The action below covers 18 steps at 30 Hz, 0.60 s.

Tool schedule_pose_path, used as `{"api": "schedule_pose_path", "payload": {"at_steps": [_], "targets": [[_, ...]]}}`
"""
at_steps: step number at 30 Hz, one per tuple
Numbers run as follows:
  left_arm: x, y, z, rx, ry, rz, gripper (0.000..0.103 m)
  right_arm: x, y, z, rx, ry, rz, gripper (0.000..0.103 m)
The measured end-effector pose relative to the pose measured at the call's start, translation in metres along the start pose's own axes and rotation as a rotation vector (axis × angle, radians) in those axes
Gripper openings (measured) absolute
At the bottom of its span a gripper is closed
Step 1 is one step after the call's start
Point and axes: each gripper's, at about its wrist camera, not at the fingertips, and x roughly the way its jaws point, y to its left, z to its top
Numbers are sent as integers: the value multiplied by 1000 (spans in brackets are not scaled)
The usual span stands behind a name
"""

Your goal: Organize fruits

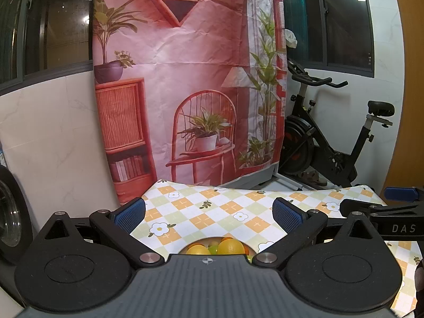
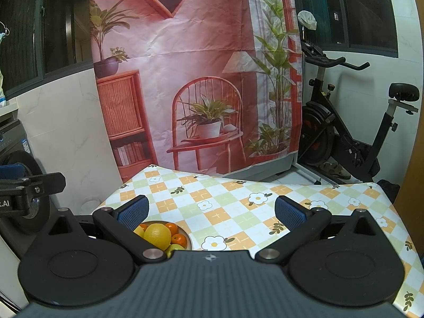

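In the left wrist view the bowl of fruit at six o'clock is mostly hidden behind the gripper body. In the right wrist view the bowl is half covered at seven o'clock. The other gripper is cut off at three o'clock.

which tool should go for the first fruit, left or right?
Left, probably. The fruit bowl sits centred between the open left tool's fingers, just below it. In the right wrist view the bowl lies off by the right tool's left finger, so it would need to shift over.
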Motion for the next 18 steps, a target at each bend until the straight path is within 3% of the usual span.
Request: {"api": "schedule_pose_path", "payload": {"at_steps": [18], "targets": [[-1, 0, 1, -1, 0, -3, 103, 0, -2, 1, 1, -4, 0, 103]]}}
